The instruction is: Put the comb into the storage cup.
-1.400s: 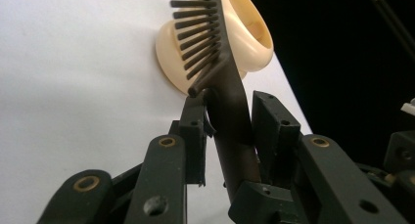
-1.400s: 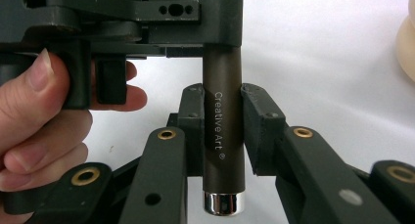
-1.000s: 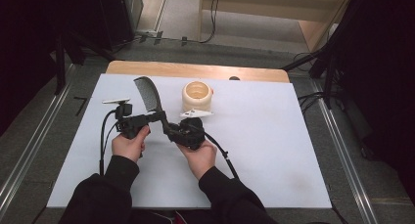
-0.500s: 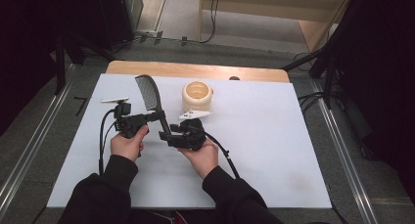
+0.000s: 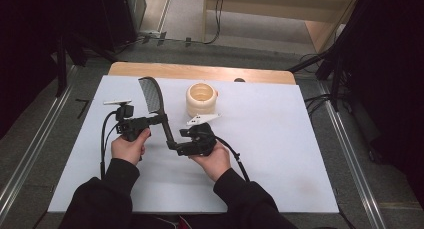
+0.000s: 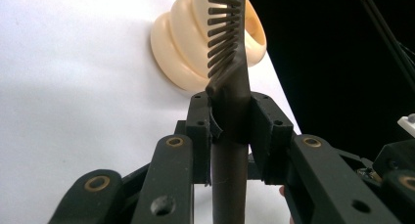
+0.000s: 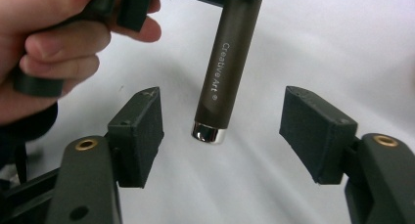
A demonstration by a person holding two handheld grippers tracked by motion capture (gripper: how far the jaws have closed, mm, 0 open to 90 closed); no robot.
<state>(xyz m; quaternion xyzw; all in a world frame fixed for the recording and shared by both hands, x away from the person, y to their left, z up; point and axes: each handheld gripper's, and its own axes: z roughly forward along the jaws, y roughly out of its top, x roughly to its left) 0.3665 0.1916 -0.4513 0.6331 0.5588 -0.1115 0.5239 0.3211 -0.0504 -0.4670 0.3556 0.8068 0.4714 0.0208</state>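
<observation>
Right gripper (image 7: 222, 136) newly open, cup (image 5: 202, 99) behind

High view looks down on the white table (image 5: 280, 154); both gripper views, close-up, share the comb (image 6: 230, 106).

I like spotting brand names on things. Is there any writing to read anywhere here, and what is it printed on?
"Creative Art ®": white letters running along the dark handle of the comb, above its shiny metal end cap.
No other writing can be read on the cream holder or the white table.
</observation>
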